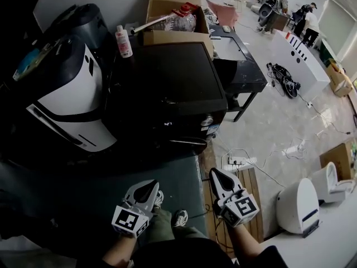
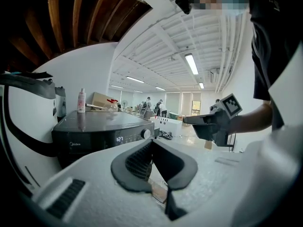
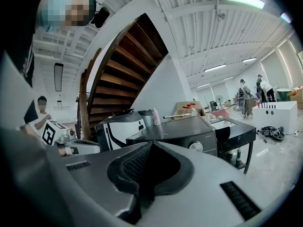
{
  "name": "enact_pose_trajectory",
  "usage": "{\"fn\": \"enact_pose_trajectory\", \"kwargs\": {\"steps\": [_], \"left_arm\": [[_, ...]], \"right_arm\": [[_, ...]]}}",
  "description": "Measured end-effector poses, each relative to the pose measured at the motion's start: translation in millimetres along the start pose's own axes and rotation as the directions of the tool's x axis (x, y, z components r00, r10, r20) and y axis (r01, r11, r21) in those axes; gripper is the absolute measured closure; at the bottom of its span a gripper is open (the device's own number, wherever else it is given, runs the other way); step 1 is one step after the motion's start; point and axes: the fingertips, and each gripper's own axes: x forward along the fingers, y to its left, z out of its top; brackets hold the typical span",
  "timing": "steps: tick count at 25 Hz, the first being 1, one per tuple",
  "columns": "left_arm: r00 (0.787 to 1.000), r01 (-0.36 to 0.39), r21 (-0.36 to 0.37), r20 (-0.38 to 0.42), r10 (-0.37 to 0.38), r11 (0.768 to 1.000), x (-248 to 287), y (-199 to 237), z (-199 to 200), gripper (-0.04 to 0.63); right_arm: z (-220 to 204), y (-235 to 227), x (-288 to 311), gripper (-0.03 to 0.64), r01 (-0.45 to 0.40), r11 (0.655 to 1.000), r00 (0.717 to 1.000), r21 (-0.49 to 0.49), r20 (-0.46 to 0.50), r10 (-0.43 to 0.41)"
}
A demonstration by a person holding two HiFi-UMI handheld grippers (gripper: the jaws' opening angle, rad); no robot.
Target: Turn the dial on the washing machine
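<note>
The black top-loading washing machine stands ahead of me, with its round silver dial on the front panel at the right end. The dial also shows in the left gripper view beside a lit display, and the dial shows in the right gripper view. My left gripper and right gripper hover side by side low in the head view, well short of the machine. Both are shut with nothing between their jaws. From the left gripper I see the right gripper off to its right.
A white and black appliance stands left of the machine. A pink-capped bottle and a cardboard box rest behind it. A black table adjoins on the right. A power strip and cables lie on the floor. People stand far back.
</note>
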Motion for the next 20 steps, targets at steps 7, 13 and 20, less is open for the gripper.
{"fn": "enact_pose_trajectory", "kwargs": {"steps": [7,13,20], "left_arm": [[1.000,0.004,0.015,0.012,-0.004,1.000,-3.5,-7.1,8.0,0.584],[1.000,-0.003,0.018,0.014,0.002,1.000,-7.6,-6.9,9.2,0.584],[1.000,0.008,0.026,0.018,-0.009,1.000,-5.3,-5.0,8.5,0.584]], "right_arm": [[2.9,3.2,-9.4,0.617,0.011,1.000,1.000,0.000,-0.001,-0.011],[2.6,6.4,-9.6,0.617,0.011,1.000,1.000,-0.002,-0.008,-0.011],[3.1,7.7,-2.6,0.617,0.008,1.000,1.000,-0.003,-0.004,-0.008]]}}
